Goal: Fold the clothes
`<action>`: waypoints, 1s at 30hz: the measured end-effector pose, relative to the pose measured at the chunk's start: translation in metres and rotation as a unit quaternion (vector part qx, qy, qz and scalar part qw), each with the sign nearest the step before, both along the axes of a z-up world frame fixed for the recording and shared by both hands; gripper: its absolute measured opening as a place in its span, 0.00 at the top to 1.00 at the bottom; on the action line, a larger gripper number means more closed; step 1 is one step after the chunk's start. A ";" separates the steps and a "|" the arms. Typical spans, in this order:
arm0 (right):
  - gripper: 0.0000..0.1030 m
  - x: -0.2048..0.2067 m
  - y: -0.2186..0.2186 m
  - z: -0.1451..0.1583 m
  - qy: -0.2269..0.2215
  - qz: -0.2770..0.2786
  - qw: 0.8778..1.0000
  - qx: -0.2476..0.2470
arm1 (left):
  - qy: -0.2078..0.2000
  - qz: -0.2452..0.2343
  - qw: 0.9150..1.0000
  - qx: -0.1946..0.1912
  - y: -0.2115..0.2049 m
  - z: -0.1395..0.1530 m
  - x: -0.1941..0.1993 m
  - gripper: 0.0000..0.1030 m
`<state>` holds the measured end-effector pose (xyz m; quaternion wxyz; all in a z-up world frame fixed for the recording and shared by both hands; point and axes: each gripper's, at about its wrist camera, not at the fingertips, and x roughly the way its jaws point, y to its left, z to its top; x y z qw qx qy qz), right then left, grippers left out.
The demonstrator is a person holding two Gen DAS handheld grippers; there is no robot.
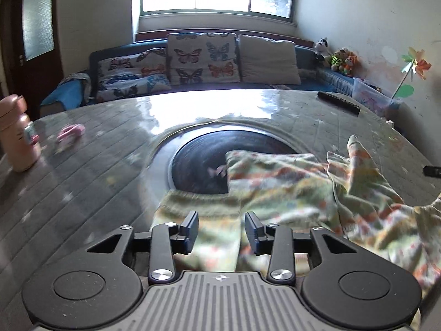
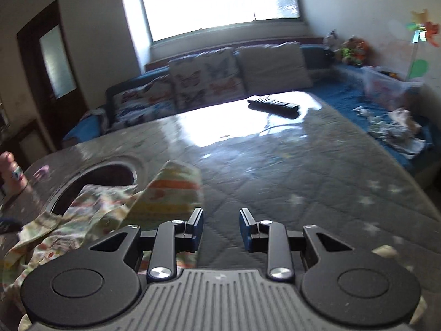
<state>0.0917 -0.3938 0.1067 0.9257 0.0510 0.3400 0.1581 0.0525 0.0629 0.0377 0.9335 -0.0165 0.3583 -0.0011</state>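
Observation:
A pale green garment (image 1: 289, 193) with orange and yellow prints lies rumpled on the grey quilted table (image 1: 96, 151), partly over the dark round centre plate (image 1: 204, 162). My left gripper (image 1: 222, 230) hovers open just above its near part, nothing between the fingers. In the right wrist view the same garment (image 2: 165, 190) lies to the left, one pointed corner sticking up. My right gripper (image 2: 221, 227) stands open over bare table to the right of the cloth, holding nothing.
A pink bottle (image 1: 18, 135) and a small pink object (image 1: 70, 132) sit at the table's left. A black remote (image 2: 273, 104) lies at the far side, another dark item (image 1: 432, 171) at the right edge. Behind the table is a sofa with butterfly cushions (image 1: 202, 58).

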 end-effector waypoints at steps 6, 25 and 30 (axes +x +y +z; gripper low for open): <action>0.69 0.036 0.028 -0.021 0.038 0.043 0.998 0.002 | 0.024 -0.001 1.000 0.012 -0.007 -0.019 0.061 0.50; 0.85 0.100 0.055 -0.051 0.065 0.073 0.995 -0.003 | 0.055 -0.052 0.997 0.021 -0.023 -0.051 0.125 0.94; 0.97 0.108 0.059 -0.040 0.034 0.065 0.997 -0.015 | 0.015 -0.042 0.998 0.038 -0.023 -0.042 0.124 0.97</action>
